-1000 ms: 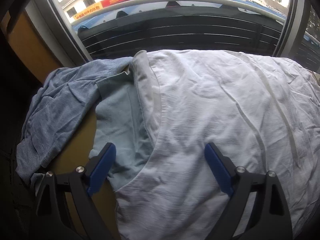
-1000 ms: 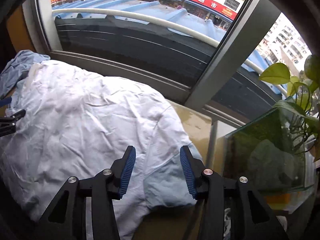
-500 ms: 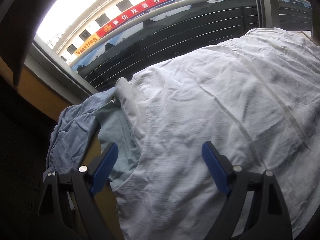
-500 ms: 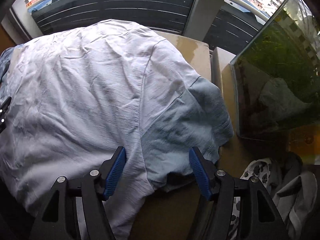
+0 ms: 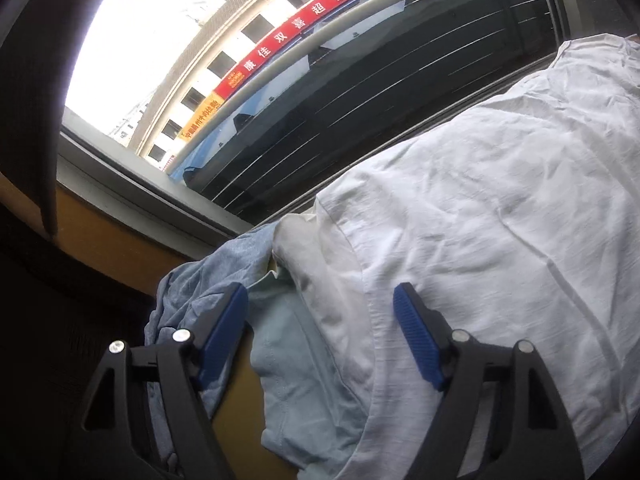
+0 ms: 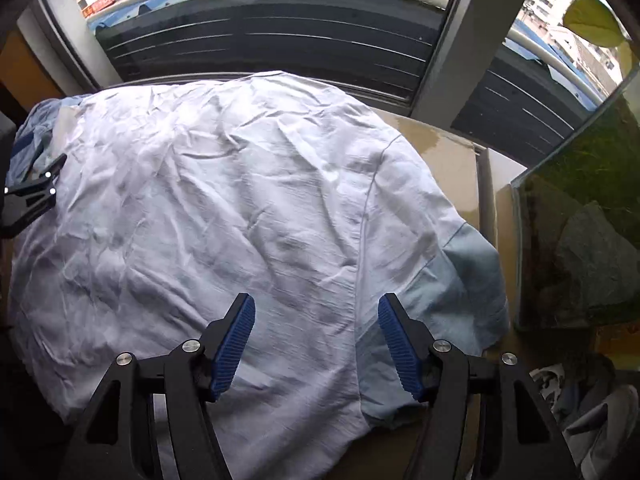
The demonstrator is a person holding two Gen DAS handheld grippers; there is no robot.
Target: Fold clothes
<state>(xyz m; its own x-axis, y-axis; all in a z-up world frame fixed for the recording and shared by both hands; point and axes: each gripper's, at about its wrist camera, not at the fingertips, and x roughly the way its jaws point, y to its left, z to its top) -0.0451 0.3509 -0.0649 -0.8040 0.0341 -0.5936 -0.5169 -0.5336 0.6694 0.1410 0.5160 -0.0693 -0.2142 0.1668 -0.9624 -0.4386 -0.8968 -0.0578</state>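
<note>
A white shirt (image 6: 224,216) lay spread and creased over the table (image 6: 448,160) under the window (image 6: 280,40), its body white and both sleeves pale blue. One sleeve (image 6: 460,304) reached toward the glass tank (image 6: 580,216) at the table's right end; the other sleeve (image 5: 296,376) lay flat at the left end, just beside a crumpled blue garment (image 5: 208,280) that hung partly off the edge.

The shirt's near hem was cut off at the bottom of both views. Whether the gripper pads touched the cloth could not be told. Bundled fabric (image 6: 580,400) below the tank was too dim to make out.

The right gripper (image 6: 316,344) hung over the right shoulder seam, fingers spread with nothing between them. The left gripper (image 5: 320,340) was tilted over the left sleeve seam, fingers likewise spread wide and empty.
</note>
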